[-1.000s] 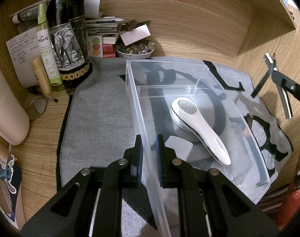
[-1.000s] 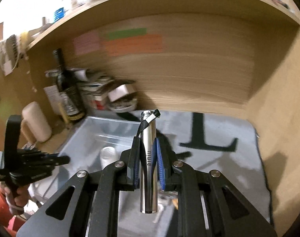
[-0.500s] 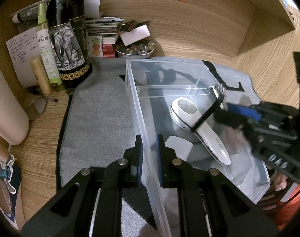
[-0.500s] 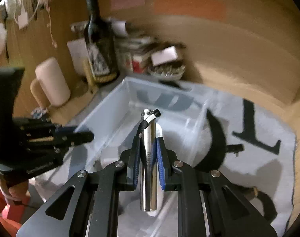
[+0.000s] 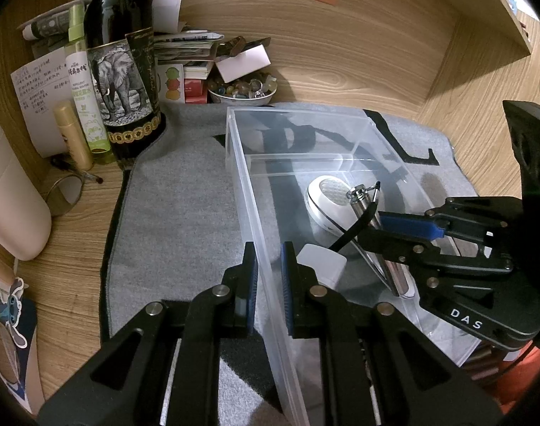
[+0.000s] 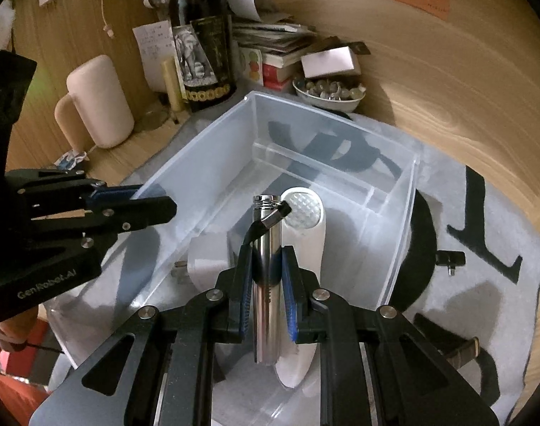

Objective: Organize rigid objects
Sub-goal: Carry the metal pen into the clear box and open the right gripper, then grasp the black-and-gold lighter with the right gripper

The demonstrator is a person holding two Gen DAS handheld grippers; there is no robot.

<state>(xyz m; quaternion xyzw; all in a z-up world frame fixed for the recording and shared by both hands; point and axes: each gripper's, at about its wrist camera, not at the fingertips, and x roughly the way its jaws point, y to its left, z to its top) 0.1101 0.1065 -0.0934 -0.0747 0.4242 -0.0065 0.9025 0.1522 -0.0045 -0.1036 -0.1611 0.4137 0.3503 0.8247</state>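
Note:
A clear plastic bin (image 5: 234,149) stands on a grey mat. My left gripper (image 5: 269,266) is shut on the bin's near left wall (image 6: 170,191). Inside lie a white handheld appliance (image 5: 323,195) with a mesh head and a small white block (image 5: 321,261). My right gripper (image 6: 266,277) is shut on a silver metal tube (image 6: 266,227) with a black strap. It holds the tube tilted, low inside the bin, just over the appliance (image 6: 305,213). In the left wrist view the right gripper (image 5: 390,227) reaches in over the bin's right side with the tube (image 5: 362,202).
A dark bottle (image 5: 122,71) with an elephant label, a spray bottle (image 5: 81,81), a bowl of stones (image 5: 241,94) and stacked books crowd the back left. A beige cylinder (image 5: 10,198) lies at the left. Small dark parts (image 6: 449,261) lie on the mat (image 5: 184,206) right of the bin.
My right gripper has carried the silver tube left and down, from above the mat into the bin over the white appliance. The left gripper has kept still on the bin wall.

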